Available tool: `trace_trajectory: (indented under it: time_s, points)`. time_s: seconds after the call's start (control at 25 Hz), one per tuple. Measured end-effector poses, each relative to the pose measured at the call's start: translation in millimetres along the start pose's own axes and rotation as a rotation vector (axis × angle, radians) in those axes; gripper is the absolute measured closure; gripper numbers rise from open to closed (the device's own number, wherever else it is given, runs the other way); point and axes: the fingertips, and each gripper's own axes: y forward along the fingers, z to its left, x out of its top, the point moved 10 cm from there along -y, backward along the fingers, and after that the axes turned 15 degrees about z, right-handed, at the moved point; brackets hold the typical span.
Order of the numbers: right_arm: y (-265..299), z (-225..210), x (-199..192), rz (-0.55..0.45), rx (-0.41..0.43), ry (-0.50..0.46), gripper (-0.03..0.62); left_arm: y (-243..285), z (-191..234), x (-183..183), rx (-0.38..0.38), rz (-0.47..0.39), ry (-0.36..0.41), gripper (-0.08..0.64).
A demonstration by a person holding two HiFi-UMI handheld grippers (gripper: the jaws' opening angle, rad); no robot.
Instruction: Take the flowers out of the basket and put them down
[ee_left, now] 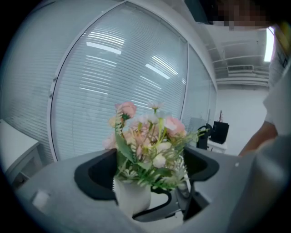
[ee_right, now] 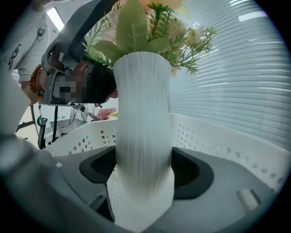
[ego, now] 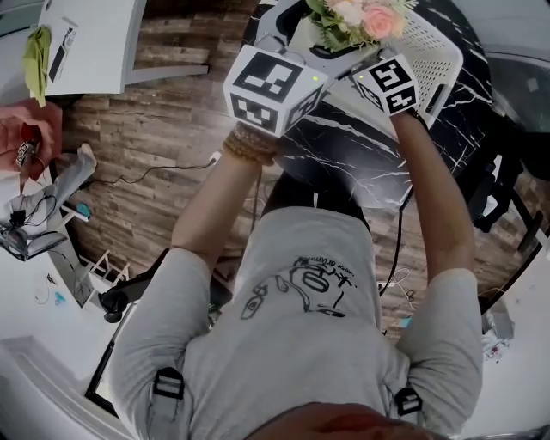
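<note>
step in hand, as judged: lifting the flowers (ego: 357, 19) clear of the basket (ego: 434, 51); the set-down is not yet done. the flowers stand in a white ribbed vase (ee_right: 142, 113), which is upright, over the basket's interior and on the person's side of its far wall. the perforated rim shows behind the vase's lower body in the right gripper view. the vase's foot is out of frame, so whether it has cleared the basket floor cannot be confirmed. the right gripper (ee_right: 143, 173) is closed on the vase's lower body, its jaws standing wide because the vase fills the gap from pad to pad. the left gripper (ee_left: 148, 175) is higher, above the basket's rim, at the neck and blooms. its jaws stand apart with the vase toward one pad and only foliage toward the other, so no firm clamp is evident there. the basket sits on the dark marbled bench (ego: 344, 163). next move, as judged: raise the vase until its foot passes over the basket's rim, carry it toward the person's side of the basket, and lower it upright onto bare bench beside the basket. the load rests on the right gripper, and the vase is tall and top-heavy, so any tilt should be avoided.
</note>
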Motion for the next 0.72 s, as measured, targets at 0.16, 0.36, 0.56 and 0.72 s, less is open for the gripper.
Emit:
trace_trajectory:
  time_s: [0.16, 0.36, 0.56, 0.72]
  points:
    - [-26, 5, 14, -0.018, -0.021, 0.001, 0.207, -13, -15, 20, -0.004, -0.022, 0.018, 0.101]
    - [-63, 6, 38, -0.035, -0.065, -0.033, 0.207, -30, -37, 50, 0.003, -0.048, 0.061, 0.101]
    - [-100, 11, 62, -0.060, -0.085, -0.033, 0.209, -50, -57, 82, 0.007, -0.080, 0.098, 0.101]
    - [-127, 13, 81, -0.077, -0.111, -0.046, 0.209, -64, -71, 107, 0.003, -0.100, 0.120, 0.101]
